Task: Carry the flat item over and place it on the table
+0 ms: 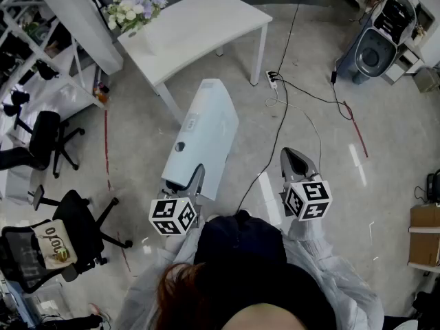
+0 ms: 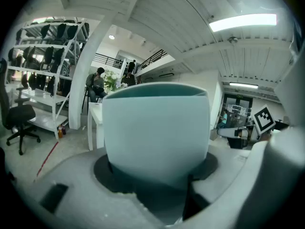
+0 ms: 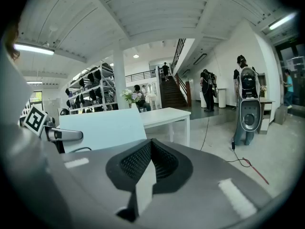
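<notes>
Two handheld grippers are seen from above in the head view, each carrying a cube with black-and-white square markers. The left gripper (image 1: pixel 194 178) is clamped on the near edge of a pale blue, flat rectangular panel (image 1: pixel 207 130). This panel projects away from the person, off the grey floor (image 1: pixel 323 136), with its far end pointing towards the white rectangular table (image 1: pixel 206 26) but not over its top. In the left gripper view the panel fills the centre of the frame, seated in the dark pads between the two grey jaws. The right gripper (image 1: pixel 298 158) is held level with the left one and well apart from the panel; its ribbed black pads meet with nothing between them, as the right gripper view shows. That view also shows the panel (image 3: pixel 102 128) at the left, in front of the table (image 3: pixel 162 116). A bunch of white and green flowers (image 1: pixel 134 11) stands at the table's left end. Black wheeled office chairs (image 1: pixel 48 139) stand at the left of the room. A black cable (image 1: pixel 282 115) trails across the floor from a white power strip (image 1: pixel 271 80) near the table leg.
</notes>
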Tool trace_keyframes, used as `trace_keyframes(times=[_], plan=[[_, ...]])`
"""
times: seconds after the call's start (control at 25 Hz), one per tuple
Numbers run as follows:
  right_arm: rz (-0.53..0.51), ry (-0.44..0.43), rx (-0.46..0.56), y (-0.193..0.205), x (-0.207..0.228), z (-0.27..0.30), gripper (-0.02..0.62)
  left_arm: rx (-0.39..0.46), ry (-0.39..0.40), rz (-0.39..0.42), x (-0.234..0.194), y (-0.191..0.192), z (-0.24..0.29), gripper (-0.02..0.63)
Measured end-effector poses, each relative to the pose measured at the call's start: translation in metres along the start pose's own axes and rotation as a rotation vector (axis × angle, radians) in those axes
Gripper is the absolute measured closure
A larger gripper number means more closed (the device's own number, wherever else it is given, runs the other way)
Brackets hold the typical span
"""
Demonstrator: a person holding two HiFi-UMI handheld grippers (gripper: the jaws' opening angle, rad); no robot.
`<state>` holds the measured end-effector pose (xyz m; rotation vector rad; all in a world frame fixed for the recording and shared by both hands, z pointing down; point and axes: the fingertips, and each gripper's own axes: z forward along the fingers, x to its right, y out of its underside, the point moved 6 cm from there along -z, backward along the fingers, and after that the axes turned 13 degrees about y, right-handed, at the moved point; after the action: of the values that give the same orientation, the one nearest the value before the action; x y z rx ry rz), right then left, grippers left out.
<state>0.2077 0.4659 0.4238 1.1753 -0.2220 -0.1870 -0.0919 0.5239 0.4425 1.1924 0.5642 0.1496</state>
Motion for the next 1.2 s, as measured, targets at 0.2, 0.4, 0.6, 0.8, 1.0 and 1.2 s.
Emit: trace_keyframes(times=[0.2,0.4,0.6,0.8,1.0,1.2], plan=[[0.008,-0.006,0.004,0.006,-0.003,-0.007,0.584,-0.009,-0.007,0.021,0.007,0.008,-0.005,0.337],[0.026,-0.011,-0.007,0.017,-0.001,-0.013,0.584,-0.011,-0.024,0.025,0.014,0.016,-0.008,0.337],[0.030,-0.015,-0.027,0.023,-0.005,-0.011,0.584,-0.006,-0.026,0.006,0.017,0.019,-0.011,0.337],[0.028,-0.022,-0.041,0.025,-0.006,0.003,0.584,-0.014,-0.029,0.005,0.008,0.018,0.002,0.337],[0.045,-0.020,-0.046,0.018,-0.006,0.036,0.584,-0.020,-0.017,0.003,-0.013,0.006,0.030,0.337],[0.047,-0.019,-0.046,-0.006,0.001,0.090,0.584,-0.020,-0.013,0.010,-0.048,-0.023,0.079,0.337]])
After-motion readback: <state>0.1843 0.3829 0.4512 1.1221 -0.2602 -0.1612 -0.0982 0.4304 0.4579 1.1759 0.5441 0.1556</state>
